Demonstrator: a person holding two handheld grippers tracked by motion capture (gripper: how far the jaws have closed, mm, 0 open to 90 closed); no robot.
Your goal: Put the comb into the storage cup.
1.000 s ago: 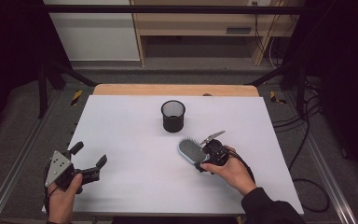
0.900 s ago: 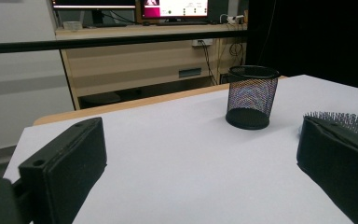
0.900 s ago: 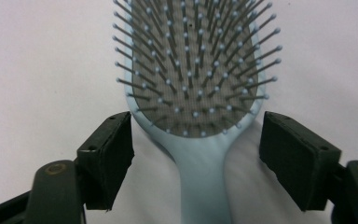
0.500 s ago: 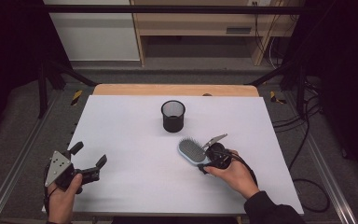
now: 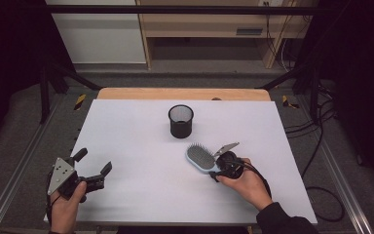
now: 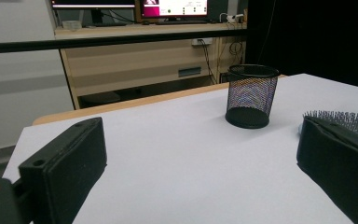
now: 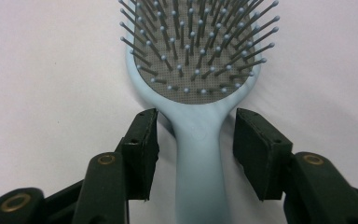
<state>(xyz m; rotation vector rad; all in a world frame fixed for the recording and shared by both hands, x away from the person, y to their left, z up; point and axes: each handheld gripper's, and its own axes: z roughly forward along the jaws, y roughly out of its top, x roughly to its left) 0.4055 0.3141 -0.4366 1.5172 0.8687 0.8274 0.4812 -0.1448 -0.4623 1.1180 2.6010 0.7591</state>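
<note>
One light blue hairbrush (image 5: 201,158) is lying bristles up on the white surface (image 5: 136,131), near one black mesh cup (image 5: 180,121). The right claw (image 7: 196,140) is sitting around the brush handle, one jaw on each side, not squeezing it. The left claw (image 5: 93,168) is waiting wide apart at the near left corner, holding nothing.

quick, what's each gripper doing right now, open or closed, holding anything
Left gripper: open, holding nothing.
Right gripper: open, jaws either side of the hairbrush handle with a gap on both sides, not gripping it.
</note>
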